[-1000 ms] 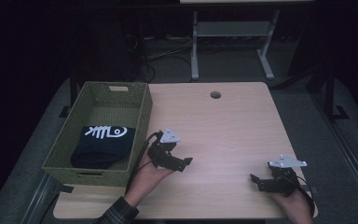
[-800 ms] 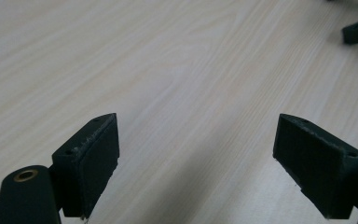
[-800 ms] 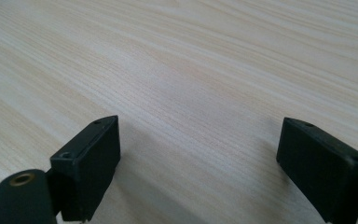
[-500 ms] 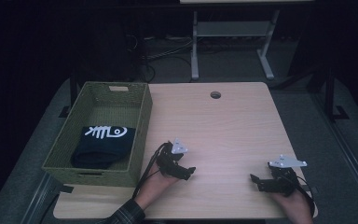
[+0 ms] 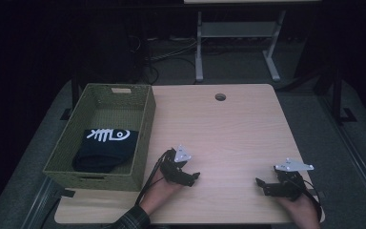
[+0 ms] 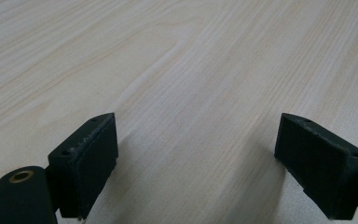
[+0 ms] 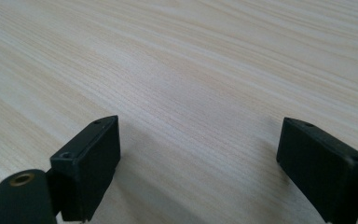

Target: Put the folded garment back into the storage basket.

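Both tongs released, jaws wide, nothing between: left tongs (image 5: 194,177) near basket (image 5: 143,143), right tongs (image 5: 259,183) well apart, low over bare surface (image 5: 228,133).

Your left gripper (image 5: 194,177): black jaws, grey top plate. Your right gripper (image 5: 261,183): same black and grey. Table (image 5: 228,129) beneath them: pale wood grain. Left of table, basket (image 5: 143,138): olive-green weave. Cloth (image 5: 106,149) inside basket: black, white fishbone print.

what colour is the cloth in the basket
Black with a white fish-skeleton print, folded cloth, clearest in the high view.
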`<action>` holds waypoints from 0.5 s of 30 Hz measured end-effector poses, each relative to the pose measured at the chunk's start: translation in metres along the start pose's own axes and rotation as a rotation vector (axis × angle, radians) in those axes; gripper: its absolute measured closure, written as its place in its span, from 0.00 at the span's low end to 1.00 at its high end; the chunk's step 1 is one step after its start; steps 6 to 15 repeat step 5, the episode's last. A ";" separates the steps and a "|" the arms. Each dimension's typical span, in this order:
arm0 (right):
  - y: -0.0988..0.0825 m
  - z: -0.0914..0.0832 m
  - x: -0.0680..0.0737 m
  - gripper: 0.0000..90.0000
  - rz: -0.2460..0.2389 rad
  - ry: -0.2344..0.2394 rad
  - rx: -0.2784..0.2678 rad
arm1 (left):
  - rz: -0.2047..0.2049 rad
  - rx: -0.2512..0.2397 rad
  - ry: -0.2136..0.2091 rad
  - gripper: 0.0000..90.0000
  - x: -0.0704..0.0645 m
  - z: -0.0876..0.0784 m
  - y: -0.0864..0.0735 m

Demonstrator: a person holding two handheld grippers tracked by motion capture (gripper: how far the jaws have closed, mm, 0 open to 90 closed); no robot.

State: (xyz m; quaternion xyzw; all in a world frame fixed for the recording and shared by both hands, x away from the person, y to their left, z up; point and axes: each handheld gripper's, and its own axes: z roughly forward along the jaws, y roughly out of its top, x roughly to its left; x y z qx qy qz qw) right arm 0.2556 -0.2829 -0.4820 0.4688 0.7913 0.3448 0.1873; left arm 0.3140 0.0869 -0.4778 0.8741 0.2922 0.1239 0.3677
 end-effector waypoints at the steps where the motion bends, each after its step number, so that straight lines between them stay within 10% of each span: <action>1: 0.000 0.000 0.000 0.14 0.000 0.000 0.000 | 0.000 0.000 0.000 0.14 0.000 0.000 0.000; 15: 0.000 0.000 0.000 0.14 0.000 0.000 0.000 | 0.000 0.000 0.000 0.14 0.000 0.000 0.000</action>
